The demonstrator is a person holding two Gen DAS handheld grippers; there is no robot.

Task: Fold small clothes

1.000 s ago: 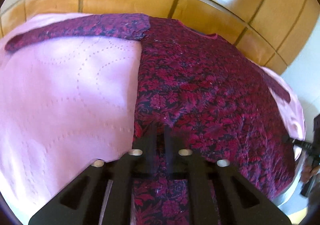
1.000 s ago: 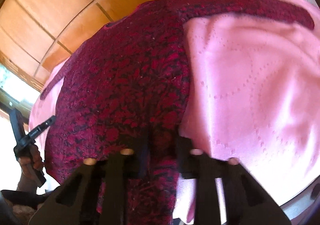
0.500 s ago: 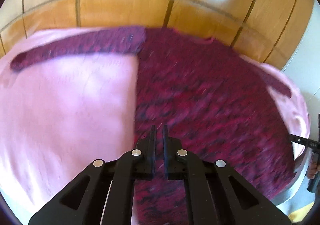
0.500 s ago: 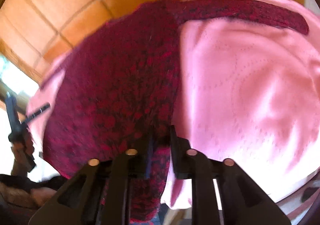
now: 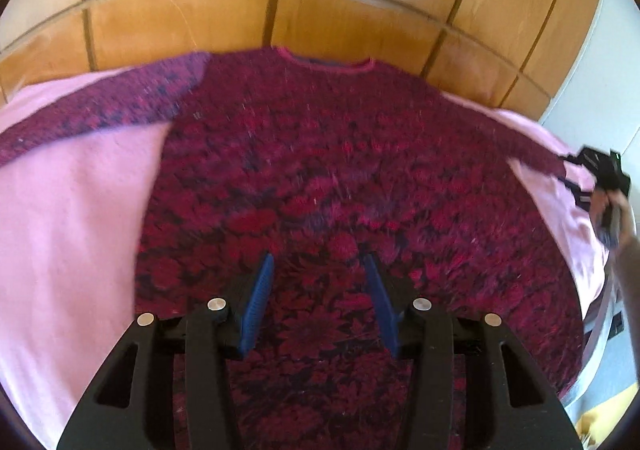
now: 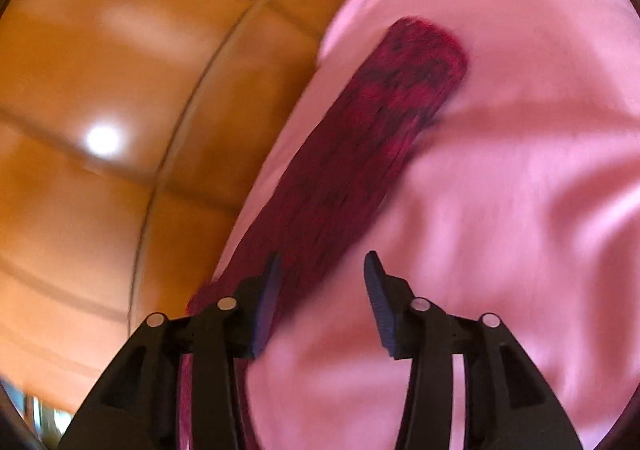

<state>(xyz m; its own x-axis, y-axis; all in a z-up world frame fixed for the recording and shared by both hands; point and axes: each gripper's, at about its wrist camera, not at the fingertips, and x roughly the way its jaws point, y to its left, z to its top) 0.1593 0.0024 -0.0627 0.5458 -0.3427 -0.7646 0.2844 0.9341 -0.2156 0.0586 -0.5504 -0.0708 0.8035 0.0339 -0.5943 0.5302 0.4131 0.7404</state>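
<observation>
My left gripper (image 5: 318, 262) and right gripper (image 6: 322, 264), pinched shut before, now gape empty. The sweater (image 5: 340, 190) lies flat; my right now faces its sleeve (image 6: 368, 138).

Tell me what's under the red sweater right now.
The sweater lies spread flat on a pink blanket, which shows around both sleeves; the right sleeve rests directly on it. Whatever is beneath the blanket is covered. Wooden panels stand behind.

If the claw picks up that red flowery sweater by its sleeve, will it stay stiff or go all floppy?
Probably floppy: the dark red floral knit sweater lies limp and flat on the pink blanket. Its long sleeve would likely dangle and drag the body after it. The fuzzy knit looks grippy, not slippery.
</observation>
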